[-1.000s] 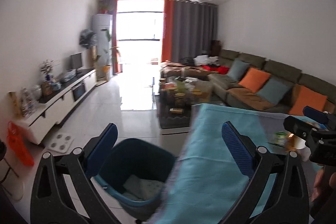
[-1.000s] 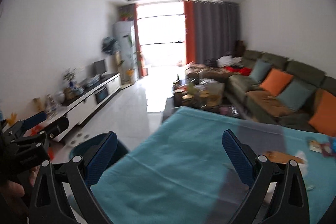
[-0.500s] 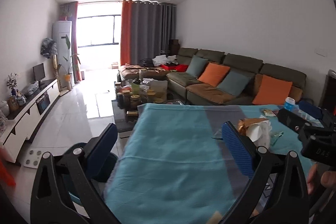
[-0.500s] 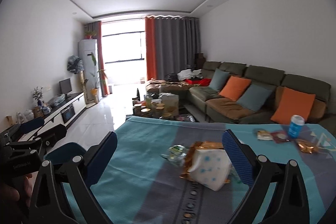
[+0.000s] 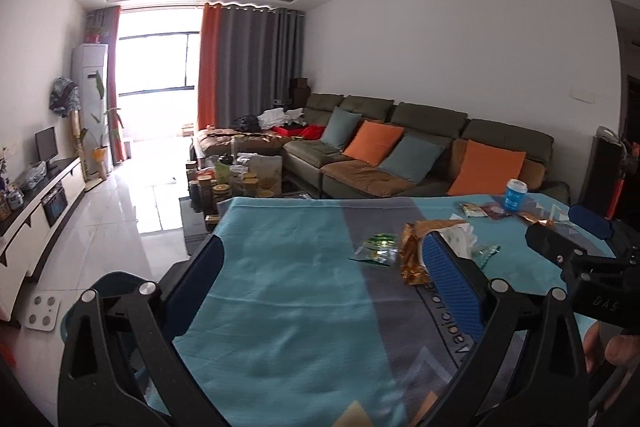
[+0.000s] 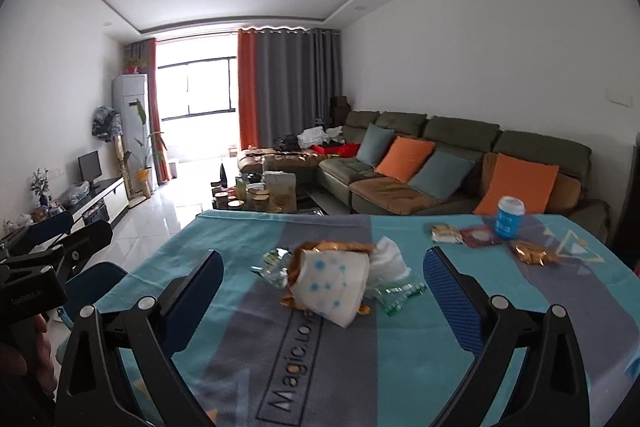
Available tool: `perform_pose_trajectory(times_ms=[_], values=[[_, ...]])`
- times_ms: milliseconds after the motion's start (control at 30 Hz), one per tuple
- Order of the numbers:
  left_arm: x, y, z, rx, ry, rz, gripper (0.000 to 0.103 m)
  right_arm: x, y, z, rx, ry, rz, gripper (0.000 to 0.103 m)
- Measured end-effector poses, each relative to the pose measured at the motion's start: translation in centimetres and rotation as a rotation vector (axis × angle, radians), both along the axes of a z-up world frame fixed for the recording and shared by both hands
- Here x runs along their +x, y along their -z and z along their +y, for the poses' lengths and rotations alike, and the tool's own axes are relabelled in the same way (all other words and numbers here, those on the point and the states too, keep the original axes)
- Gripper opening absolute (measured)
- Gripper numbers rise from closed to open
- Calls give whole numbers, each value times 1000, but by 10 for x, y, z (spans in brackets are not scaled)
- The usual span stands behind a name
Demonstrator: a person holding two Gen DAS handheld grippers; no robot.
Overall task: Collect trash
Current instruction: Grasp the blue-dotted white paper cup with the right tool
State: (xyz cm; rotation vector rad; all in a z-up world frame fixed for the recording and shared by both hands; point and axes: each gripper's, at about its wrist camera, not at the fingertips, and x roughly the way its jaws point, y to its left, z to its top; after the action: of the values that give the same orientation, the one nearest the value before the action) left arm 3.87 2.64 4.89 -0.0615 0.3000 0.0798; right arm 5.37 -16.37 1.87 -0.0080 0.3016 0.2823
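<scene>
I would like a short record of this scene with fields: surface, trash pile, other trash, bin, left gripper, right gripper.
surface: table with teal and grey cloth
trash pile: crumpled white dotted paper, gold wrapper, white tissue, clear green wrapper
other trash: blue cup, upright; snack packet; red packet; gold foil
bin: teal bin on the floor, beside the table's left edge
left gripper: open, empty
right gripper: open, empty, facing the pile

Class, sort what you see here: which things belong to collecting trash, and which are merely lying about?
Belong to the job:
crumpled paper cup
gold wrapper
green wrapper
bin
left gripper
right gripper

Lying about:
sofa cushions
floor scale
television
</scene>
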Motion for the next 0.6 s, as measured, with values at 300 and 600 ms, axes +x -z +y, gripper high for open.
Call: perform_pose_trajectory(times_ms=[300,600], values=[[10,14,-22,7,80,20,98,-1,10,-19,19,52,52,96],[18,20,-24,12,91,34,98,15,13,-23,45,42,100,96]])
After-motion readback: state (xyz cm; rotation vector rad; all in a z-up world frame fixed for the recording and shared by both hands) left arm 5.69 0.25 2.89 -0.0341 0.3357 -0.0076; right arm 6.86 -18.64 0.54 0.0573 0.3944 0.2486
